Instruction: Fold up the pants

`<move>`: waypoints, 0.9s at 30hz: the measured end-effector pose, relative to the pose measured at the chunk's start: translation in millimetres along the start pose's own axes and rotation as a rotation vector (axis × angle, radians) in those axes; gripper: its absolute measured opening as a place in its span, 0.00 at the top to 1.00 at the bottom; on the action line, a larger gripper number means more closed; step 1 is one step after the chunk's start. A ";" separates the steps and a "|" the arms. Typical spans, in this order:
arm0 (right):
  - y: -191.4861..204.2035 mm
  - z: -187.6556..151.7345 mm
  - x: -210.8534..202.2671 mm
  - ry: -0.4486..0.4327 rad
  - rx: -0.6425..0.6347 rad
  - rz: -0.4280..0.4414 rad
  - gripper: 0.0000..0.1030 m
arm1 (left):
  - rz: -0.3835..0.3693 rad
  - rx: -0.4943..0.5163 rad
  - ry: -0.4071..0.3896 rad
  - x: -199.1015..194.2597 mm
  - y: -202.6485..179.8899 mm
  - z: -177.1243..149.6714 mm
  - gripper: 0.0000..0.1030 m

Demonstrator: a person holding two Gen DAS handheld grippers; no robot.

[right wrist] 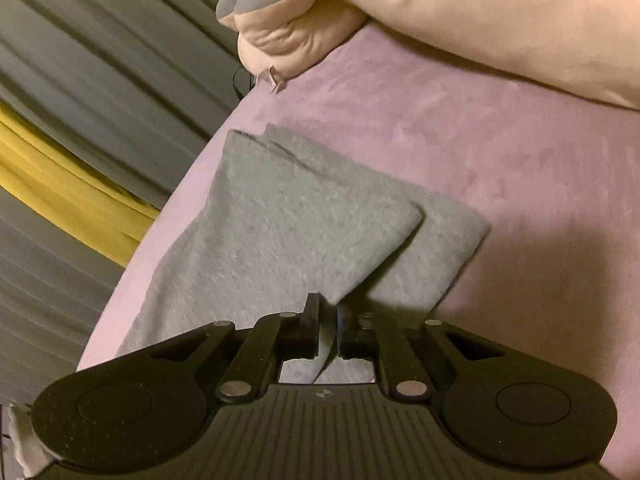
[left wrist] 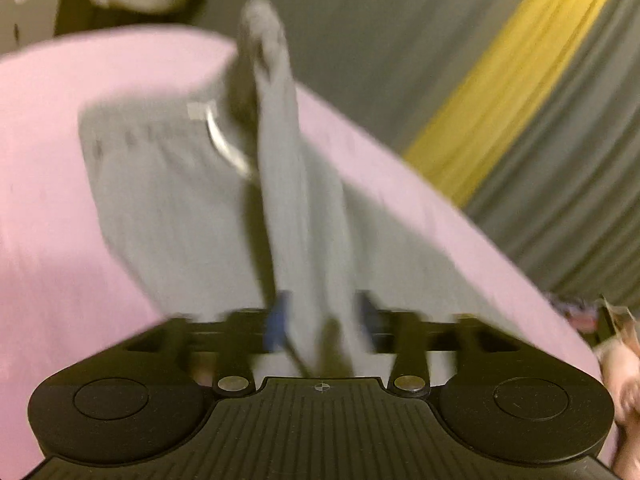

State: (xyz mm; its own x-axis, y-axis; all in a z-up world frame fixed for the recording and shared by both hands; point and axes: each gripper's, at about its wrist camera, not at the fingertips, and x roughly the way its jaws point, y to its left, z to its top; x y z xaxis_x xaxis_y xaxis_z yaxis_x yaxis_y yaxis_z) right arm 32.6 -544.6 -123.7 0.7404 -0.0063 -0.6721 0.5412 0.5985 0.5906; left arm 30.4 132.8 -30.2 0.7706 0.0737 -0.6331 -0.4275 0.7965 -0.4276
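Grey pants [left wrist: 172,196] lie on a pink bed sheet [left wrist: 44,168], waistband at the far end with a white drawstring [left wrist: 224,144]. My left gripper [left wrist: 320,320] is shut on a raised fold of the grey fabric that stands up between its fingers; this view is blurred. In the right wrist view the pants [right wrist: 280,220] lie as two stacked leg ends on the pink sheet [right wrist: 500,152]. My right gripper [right wrist: 330,316] is shut on the near edge of the upper layer.
A pale pink pillow or plush [right wrist: 460,12] lies at the far side of the bed. Grey and yellow curtains [left wrist: 520,80] hang beside the bed edge; they also show in the right wrist view [right wrist: 60,140]. Furniture stands behind [left wrist: 28,12].
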 end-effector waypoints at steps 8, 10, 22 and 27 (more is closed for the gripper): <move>-2.4 -5.0 16.9 -0.010 0.060 0.029 0.72 | 0.123 -0.156 0.058 80.4 25.3 55.8 0.34; 1.4 -6.3 18.1 -0.016 0.033 0.011 0.82 | 0.139 -0.173 0.073 91.3 26.5 67.2 0.38; -9.6 -6.2 20.5 -0.025 0.081 0.022 0.90 | 0.126 -0.092 -0.188 12.5 57.0 73.6 0.90; -6.8 -6.7 21.5 -0.026 0.059 0.010 0.90 | 0.308 -0.186 0.012 52.5 96.9 45.6 0.80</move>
State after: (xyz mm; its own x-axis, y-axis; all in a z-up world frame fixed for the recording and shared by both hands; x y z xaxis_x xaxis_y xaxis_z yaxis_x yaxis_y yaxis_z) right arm 42.1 -543.4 -145.2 0.7553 -0.0219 -0.6550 0.5559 0.5508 0.6226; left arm 50.9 241.3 -75.4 0.5871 0.2858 -0.7574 -0.7186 0.6149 -0.3249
